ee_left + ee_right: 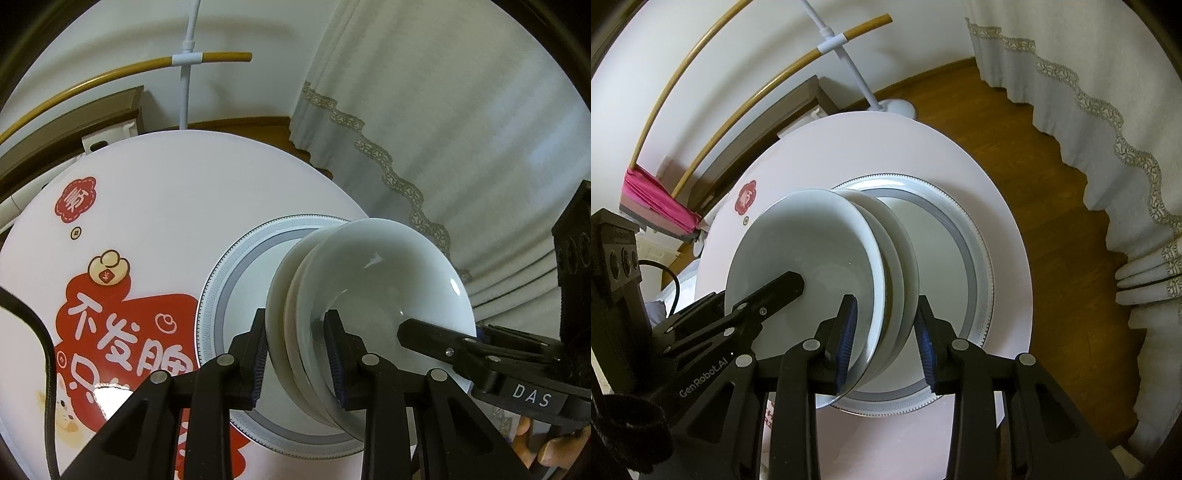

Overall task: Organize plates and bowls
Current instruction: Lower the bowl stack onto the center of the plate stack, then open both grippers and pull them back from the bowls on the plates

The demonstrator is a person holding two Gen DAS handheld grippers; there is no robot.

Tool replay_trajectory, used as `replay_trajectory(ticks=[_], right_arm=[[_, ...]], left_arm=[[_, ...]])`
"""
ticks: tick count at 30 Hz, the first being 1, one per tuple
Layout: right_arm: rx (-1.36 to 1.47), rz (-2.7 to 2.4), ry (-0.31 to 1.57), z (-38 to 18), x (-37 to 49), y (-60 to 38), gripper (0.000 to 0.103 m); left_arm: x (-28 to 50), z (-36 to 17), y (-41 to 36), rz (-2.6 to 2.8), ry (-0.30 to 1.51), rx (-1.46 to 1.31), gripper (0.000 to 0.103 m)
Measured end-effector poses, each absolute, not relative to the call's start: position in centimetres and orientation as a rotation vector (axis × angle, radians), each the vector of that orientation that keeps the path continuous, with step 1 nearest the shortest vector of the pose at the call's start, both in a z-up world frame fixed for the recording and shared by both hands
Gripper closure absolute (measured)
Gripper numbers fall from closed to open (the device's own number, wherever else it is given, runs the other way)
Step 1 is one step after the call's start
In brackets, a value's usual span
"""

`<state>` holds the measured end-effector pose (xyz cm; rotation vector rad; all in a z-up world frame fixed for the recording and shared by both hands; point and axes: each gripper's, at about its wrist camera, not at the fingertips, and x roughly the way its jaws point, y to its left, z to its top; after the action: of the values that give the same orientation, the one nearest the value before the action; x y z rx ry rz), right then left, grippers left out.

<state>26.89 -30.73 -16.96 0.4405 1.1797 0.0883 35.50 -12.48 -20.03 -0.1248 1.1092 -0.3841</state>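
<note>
We judge the stacking nearly done: both the left gripper (297, 354) and right gripper (886, 343) are clamped on the rims of three nested white bowls (384, 295) above the patterned plate (225, 295), not yet released.

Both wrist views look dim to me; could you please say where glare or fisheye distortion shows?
Left wrist view: glare patch on the glossy red-printed round white table, small highlights on the top white porcelain bowl. Right wrist view: no strong glare; cream lace-trimmed curtain bends markedly at the edge.
</note>
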Motion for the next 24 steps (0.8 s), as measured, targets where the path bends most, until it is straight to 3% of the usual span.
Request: replay_trajectory(ticks=[7,9,10,14,17,24], right_arm=[[0.441,0.086,1.176,-16.9,27.1,-30.6,0.068],[0.442,0.088,1.175,-16.8,27.1,-30.7,0.066],[0.444,0.089,1.172,-16.7,27.0,-30.6,0.065],[0.426,0.084,1.153,-16.0,26.9,-30.5,0.051],[0.423,0.088,1.138,-15.4,26.5,-30.4,0.046],[0.411,0.101,1.051,-12.9,24.6,-30.9,0.027]], left_arm=[[35.1,-19.0,-11.9,-0.383,1.049,-0.144,0.067],[34.8,-18.4,-11.5,-0.378,1.019,-0.139,0.049],[34.6,-18.1,-11.1,-0.358,0.997,-0.136,0.045],[33.8,-17.6,-9.5,-0.334,0.966,-0.173,0.042],[32.9,-17.1,-8.1,-0.303,0.939,-0.186,0.038],[28.0,-14.9,-4.6,-0.233,0.813,-0.182,0.020]])
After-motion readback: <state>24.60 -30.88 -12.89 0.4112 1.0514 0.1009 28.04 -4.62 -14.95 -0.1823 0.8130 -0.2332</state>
